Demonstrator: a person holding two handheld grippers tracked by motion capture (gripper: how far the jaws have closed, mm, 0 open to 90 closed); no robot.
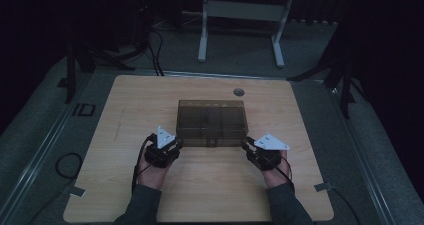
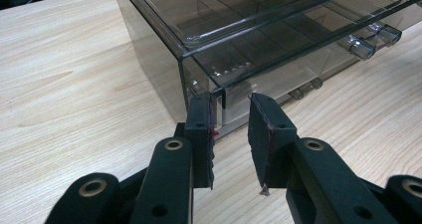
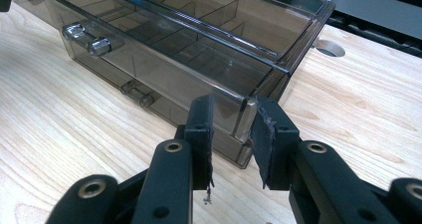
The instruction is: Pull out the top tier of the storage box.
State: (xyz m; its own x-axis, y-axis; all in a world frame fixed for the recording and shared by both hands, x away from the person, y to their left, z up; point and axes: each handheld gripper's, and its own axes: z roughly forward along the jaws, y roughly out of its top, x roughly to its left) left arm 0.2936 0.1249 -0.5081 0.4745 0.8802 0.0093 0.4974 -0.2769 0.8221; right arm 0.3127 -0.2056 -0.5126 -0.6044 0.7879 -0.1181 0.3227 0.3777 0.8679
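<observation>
Forearms (image 1: pixel 145 202) low, 2 hand-held grippers flanking smoky box (image 1: pixel 212 122) corners.

High view dim, murky surroundings; both gripper views bright, sharp, slight glare on smoky box (image 2: pixel 259 30).

Both forearms reach forward side by side toward the smoky plastic box (image 1: pixel 212 123). The left claw (image 2: pixel 233 134) sits at the box's near left corner, its jaws a little apart around the corner edge. The right claw (image 3: pixel 234 129) brackets the near right corner likewise.
</observation>
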